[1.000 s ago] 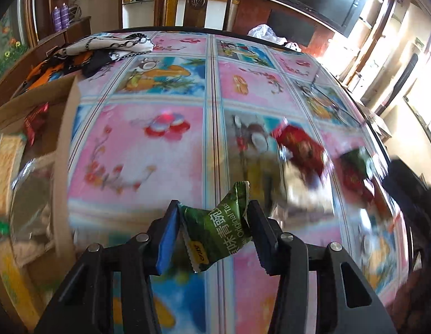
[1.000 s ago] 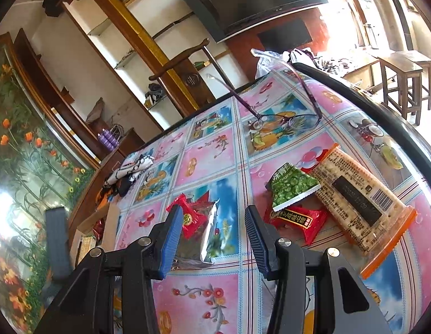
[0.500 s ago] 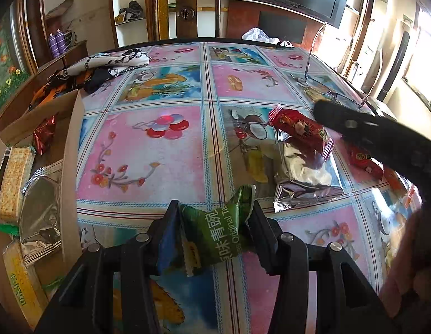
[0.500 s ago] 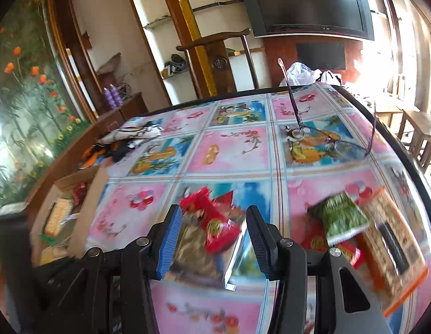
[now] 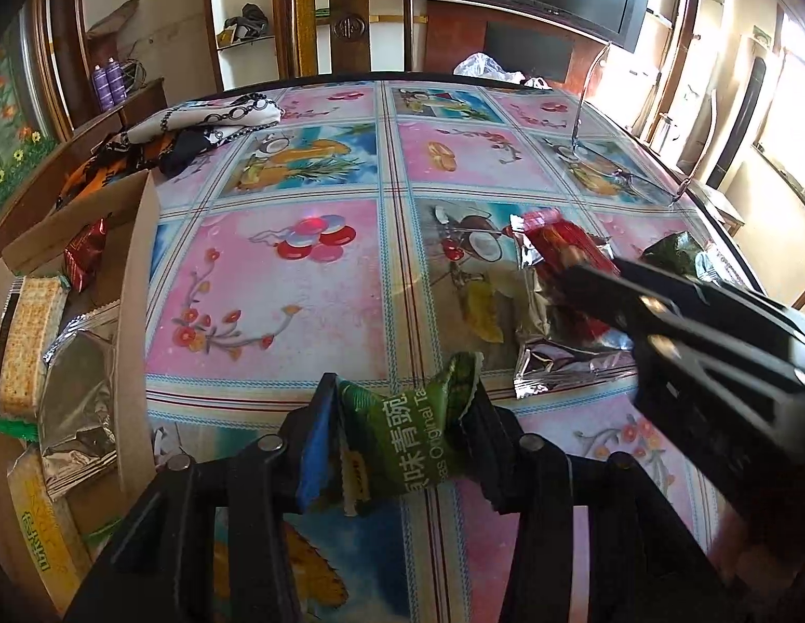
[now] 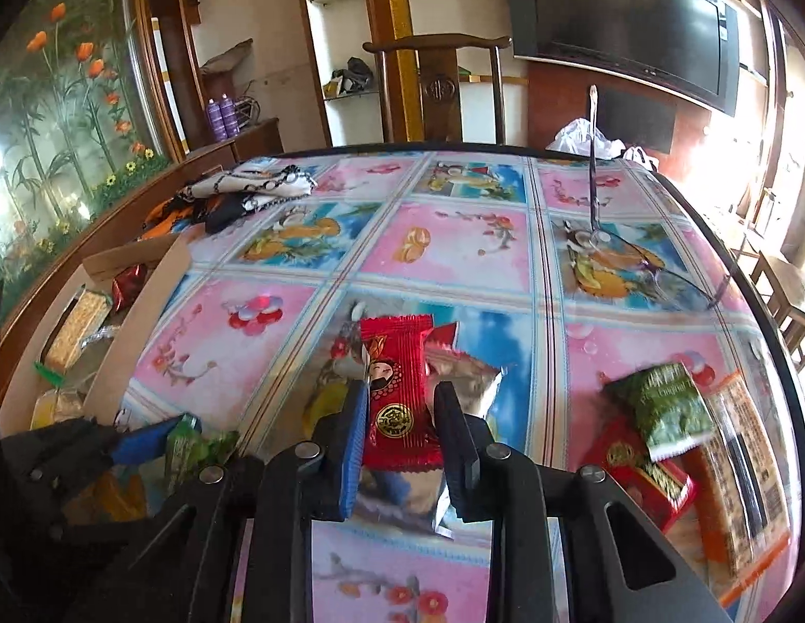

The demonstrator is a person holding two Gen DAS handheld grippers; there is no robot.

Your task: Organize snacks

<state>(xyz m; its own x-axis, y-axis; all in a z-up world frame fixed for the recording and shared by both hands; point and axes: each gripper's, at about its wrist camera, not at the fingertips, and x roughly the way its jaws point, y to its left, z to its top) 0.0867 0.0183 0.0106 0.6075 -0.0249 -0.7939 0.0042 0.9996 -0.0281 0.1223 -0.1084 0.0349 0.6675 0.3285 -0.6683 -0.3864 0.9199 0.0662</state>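
The left gripper (image 5: 397, 438) is clamped on a green snack packet (image 5: 402, 441) above the table (image 5: 278, 311), beside a cardboard box (image 5: 135, 311). The right gripper (image 6: 400, 441), its jaws just closing, pinches a red snack packet (image 6: 400, 389) lying on a silver packet (image 6: 467, 379).

Bright window glare at right, fisheye-bent edges, near parts perhaps motion-blurred.

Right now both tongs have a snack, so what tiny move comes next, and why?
Probably lift the right tongs a little. They have just been closing and now pinch the red packet, which lies on a silver packet on the table. The left tongs already hold a green packet near the cardboard box.
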